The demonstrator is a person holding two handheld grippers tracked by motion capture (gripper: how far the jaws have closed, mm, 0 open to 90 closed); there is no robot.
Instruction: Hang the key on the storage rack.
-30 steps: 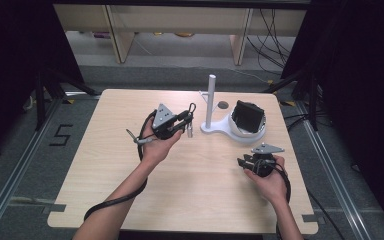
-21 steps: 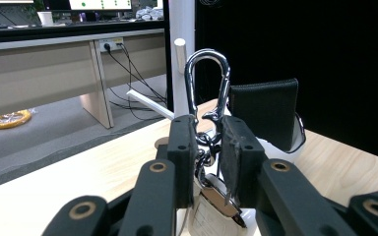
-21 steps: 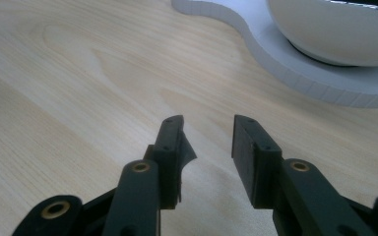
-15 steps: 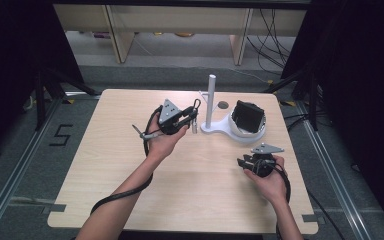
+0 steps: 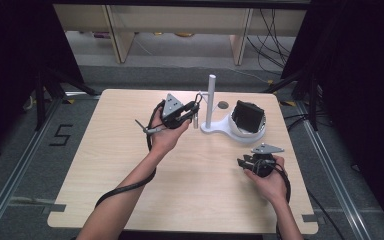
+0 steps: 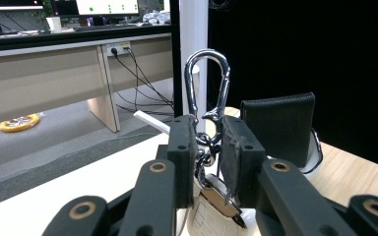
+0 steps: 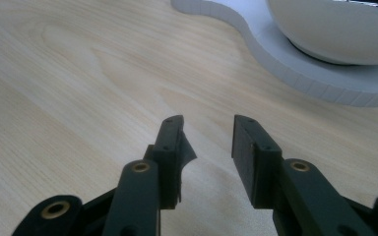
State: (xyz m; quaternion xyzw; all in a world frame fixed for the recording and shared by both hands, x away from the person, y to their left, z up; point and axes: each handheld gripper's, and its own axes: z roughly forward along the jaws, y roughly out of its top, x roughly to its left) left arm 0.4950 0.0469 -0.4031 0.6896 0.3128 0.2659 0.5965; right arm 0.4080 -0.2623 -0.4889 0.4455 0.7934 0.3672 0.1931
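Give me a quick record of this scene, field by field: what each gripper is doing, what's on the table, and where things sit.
left gripper: shut on a silver carabiner with keys, held up near the white post
right gripper: open, nothing between its jaws, low over the table
white stand: base on the table, upright post, bowl part at its right
black wallet: standing in the stand's bowl

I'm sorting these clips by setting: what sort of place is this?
Probably a lab or office workroom: a bare wooden table ringed by black curtains, with desks, trailing cables and monitors behind.
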